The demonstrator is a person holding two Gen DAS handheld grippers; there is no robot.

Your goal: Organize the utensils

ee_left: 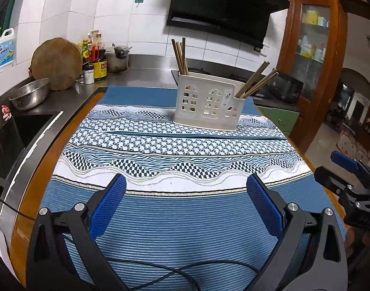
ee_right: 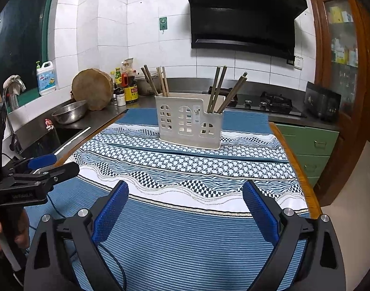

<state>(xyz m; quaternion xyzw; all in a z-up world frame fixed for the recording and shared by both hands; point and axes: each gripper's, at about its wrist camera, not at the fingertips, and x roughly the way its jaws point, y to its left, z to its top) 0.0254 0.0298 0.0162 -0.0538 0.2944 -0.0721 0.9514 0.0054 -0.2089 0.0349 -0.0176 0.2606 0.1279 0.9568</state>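
Where the near edge of the scene begins, the left gripper point(ee_left: 186, 195) hangs over the blue ribbed part of the cloth point(ee_left: 180, 230), its blue pads spread wide, nothing between them. Right gripper point(ee_right: 185, 198): likewise spread and empty, over the same cloth, level with the left one and to its right. Black cables point(ee_left: 160, 269) trail across the cloth beneath the left gripper.

Cloth: blue and white, wave and checker bands, covering a wood-edged counter point(ee_right: 299, 167).

Utensil holder point(ee_right: 189, 123): off-white plastic, window-shaped cut-outs, upright on the far patterned part of the cloth, well apart from both grippers. Chopsticks point(ee_right: 160, 82): one brown bundle stands in the holder's left compartment; a second bundle point(ee_right: 221, 89) leans rightwards out of the right compartment.

Beyond, left: sink point(ee_left: 12, 140), steel colander point(ee_right: 69, 114), round wooden chopping block point(ee_right: 92, 89) propped against the tiled wall, sauce bottles point(ee_right: 127, 84), white detergent jug point(ee_right: 47, 77).

Beyond, right: gas hob point(ee_right: 269, 101), black range hood point(ee_right: 240, 17) above it, green drawers point(ee_right: 313, 143), glass-fronted wooden cabinet point(ee_right: 340, 36).
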